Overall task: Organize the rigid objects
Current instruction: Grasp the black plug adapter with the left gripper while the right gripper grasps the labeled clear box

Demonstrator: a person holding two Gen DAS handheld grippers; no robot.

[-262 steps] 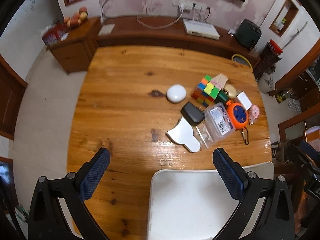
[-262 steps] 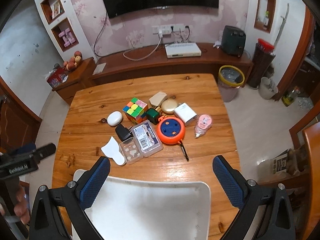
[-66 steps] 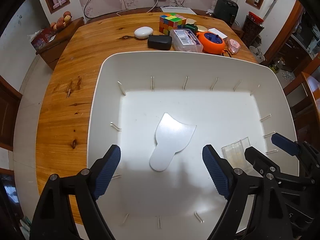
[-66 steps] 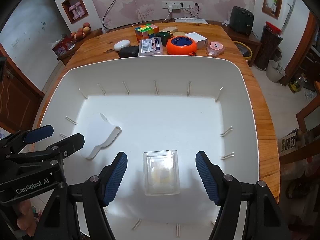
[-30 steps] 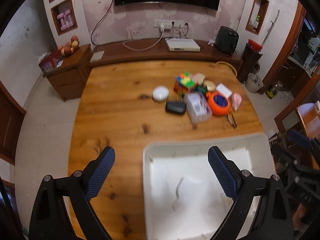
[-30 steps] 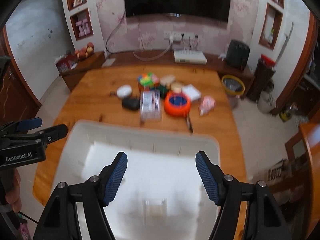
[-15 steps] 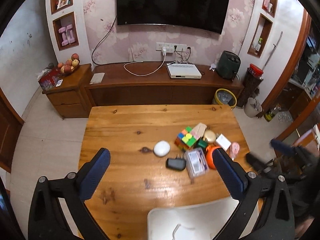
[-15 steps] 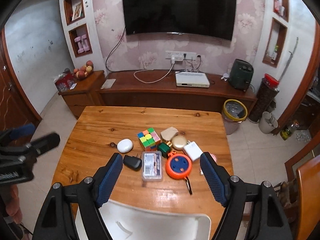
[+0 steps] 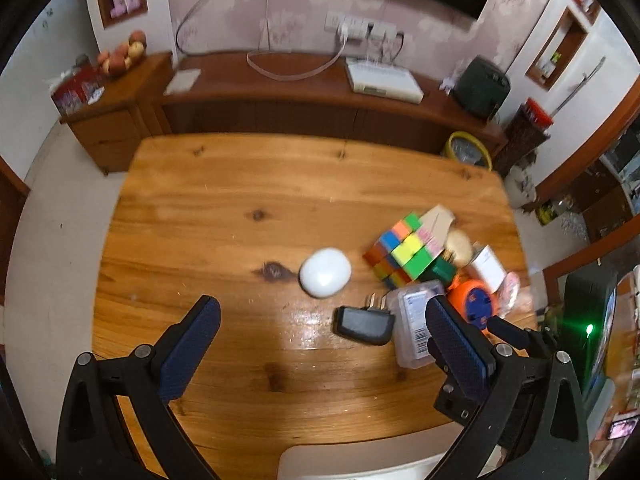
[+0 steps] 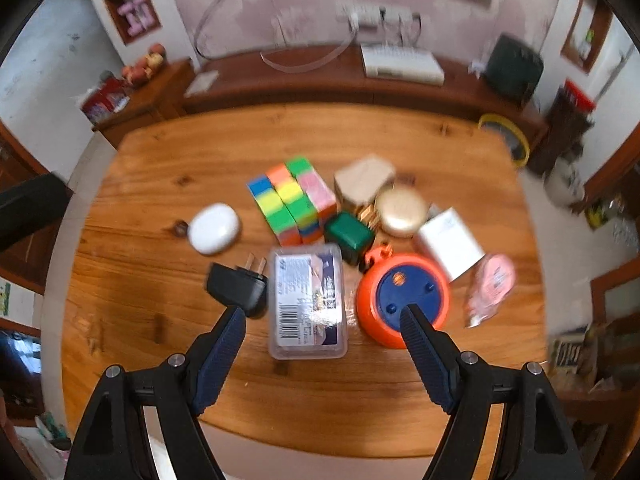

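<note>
The clear plastic box (image 10: 307,301) with the barcode label lies low in the centre of the right wrist view, framed between the spread fingers of the right gripper (image 10: 322,320), which is empty, jaws wide apart, above it. Just to its left lies the black plug adapter (image 10: 237,285), prongs up; to its right, the orange reel (image 10: 402,298). Beyond them sit the colourful cube (image 10: 292,200), a green block (image 10: 349,236), a gold round case (image 10: 401,210), a white box (image 10: 450,244), a pink packet (image 10: 491,282) and, left, the white oval case (image 10: 214,228). Half a second ago both cameras looked from high up at the room; now they have dropped closer and the cluster fills the frame, with motion blur. The white bin (image 9: 360,464), which 2.2 s ago held a white flat piece and a small clear container, shows only as a sliver at the bottom edge of the left wrist view. So two items look stowed, and this seems to be the approach for the next pair. The left gripper (image 9: 320,330) is also empty, jaws apart, with the adapter and oval case between its fingers in the lower centre of its view. Everything rests on a glossy wooden table (image 9: 208,216); behind it runs a low dark cabinet (image 9: 280,108) with a white set-top box (image 9: 384,86) under a pink floral wall, fruit (image 9: 120,54) at upper left, and a yellow-rimmed bin (image 9: 468,150) at right.
</note>
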